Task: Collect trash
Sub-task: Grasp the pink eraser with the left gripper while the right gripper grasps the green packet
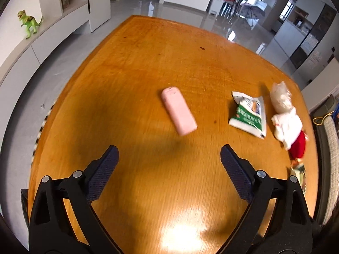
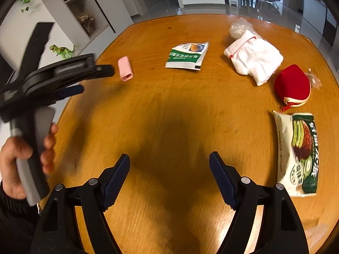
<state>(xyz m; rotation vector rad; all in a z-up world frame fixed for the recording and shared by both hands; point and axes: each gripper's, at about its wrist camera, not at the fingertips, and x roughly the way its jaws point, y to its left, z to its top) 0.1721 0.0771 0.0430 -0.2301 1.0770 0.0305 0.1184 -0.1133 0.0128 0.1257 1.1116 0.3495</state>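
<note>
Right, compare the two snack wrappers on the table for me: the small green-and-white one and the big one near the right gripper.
The small wrapper looks torn open and crumpled flat; the big wrapper looks puffier, with no tear visible. The small one lies mid-table beside the white cloth; the big one lies at the near right edge, below the red pouch. Both are green and white, lying on the wooden table, untouched.

Table (image 2: 169,105) — case (image 2: 125,68) left, wrapper (image 2: 186,56) centre, cloth (image 2: 254,61) right.

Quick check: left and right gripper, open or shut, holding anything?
Left gripper: open, holding nothing, above the table.
Right gripper: open, holding nothing.
</note>
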